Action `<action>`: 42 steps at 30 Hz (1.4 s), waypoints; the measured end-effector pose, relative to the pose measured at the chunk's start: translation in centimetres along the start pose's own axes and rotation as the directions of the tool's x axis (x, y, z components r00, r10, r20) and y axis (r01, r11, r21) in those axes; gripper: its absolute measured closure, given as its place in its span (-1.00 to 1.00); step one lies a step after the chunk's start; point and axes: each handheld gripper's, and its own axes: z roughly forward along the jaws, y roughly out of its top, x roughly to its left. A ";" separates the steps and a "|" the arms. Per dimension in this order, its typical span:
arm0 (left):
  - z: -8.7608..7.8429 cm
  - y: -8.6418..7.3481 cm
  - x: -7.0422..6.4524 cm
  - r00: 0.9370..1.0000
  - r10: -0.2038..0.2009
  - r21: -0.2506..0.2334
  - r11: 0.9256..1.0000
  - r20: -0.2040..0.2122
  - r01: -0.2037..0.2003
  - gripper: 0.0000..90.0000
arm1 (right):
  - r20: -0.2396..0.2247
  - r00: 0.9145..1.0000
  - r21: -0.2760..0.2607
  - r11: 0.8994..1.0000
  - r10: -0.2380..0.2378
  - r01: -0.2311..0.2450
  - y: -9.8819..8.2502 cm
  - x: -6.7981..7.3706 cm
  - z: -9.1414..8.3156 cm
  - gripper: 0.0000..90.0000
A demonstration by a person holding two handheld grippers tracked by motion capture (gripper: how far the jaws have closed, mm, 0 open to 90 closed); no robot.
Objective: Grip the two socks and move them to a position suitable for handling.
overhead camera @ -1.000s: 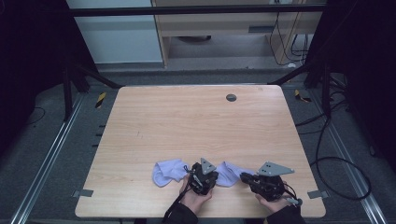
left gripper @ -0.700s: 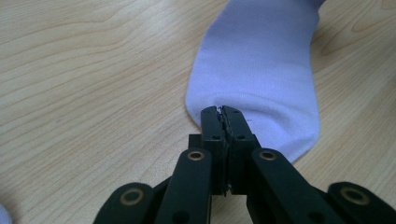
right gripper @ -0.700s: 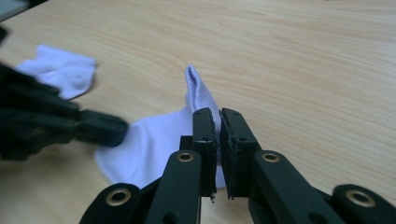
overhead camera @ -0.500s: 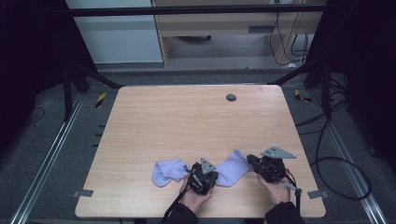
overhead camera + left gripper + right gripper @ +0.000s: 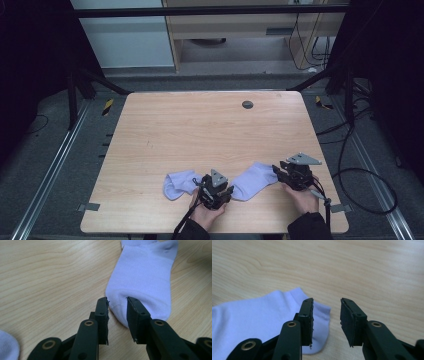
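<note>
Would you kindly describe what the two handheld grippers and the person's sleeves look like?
Both the left gripper and the right gripper are black, each with two flat black jaws, brass-coloured pivot rivets and a grey three-cornered plate on top. A dark cable trails from each. The sleeves are dark.

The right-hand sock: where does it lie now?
In the high view, the right-hand sock lies flat near the table's front edge, between the left gripper and right gripper.

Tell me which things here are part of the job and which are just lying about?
Part of the job:
- right sock, lying flat between the claws
- left sock
- left claw, open
- right claw, open

Just lying about:
- round dark disc at the table's far edge
- cables on the floor
</note>
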 end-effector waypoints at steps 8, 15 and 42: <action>0.5 -0.2 -0.4 1.000 -0.010 0.018 1.000 -0.013 0.011 0.61 | -0.023 1.000 0.076 0.997 0.005 -0.003 -0.7 -0.2 1.6 0.57; 0.7 -0.1 -0.6 1.000 -0.011 0.027 1.000 -0.024 0.012 0.86 | -0.045 0.999 0.119 0.993 0.021 -0.015 -1.0 -0.4 2.0 0.78; 0.2 1.8 2.4 0.999 0.026 0.039 0.999 -0.028 -0.025 0.96 | -0.103 0.995 0.046 0.999 0.002 0.003 -3.1 3.5 -3.5 0.95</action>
